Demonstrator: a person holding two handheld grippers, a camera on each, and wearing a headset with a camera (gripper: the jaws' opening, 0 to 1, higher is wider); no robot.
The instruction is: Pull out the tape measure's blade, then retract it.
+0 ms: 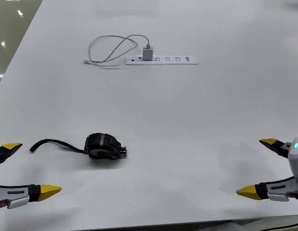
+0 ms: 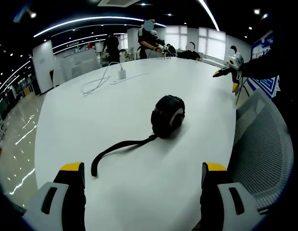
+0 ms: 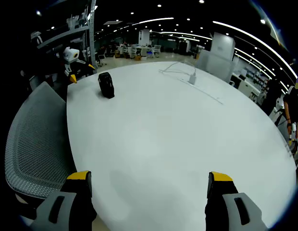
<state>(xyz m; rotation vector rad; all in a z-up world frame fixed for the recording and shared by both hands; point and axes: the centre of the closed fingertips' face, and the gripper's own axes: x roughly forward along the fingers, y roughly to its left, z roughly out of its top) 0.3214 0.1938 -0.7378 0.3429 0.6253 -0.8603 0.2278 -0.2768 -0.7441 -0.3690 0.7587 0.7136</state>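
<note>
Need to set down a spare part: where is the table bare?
Bare: the stretch between the tape measure and the right gripper, and the band up to the power strip. Crowded: the strap near the left gripper, and the cable by the strip.

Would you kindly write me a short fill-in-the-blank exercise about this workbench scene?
1. The left gripper and right gripper both have jaws that are ____.
2. The tape measure lies nearer the ____ gripper.
3. A charger is plugged into the power strip on the ____ table.
Missing words: open; left; white.
</note>
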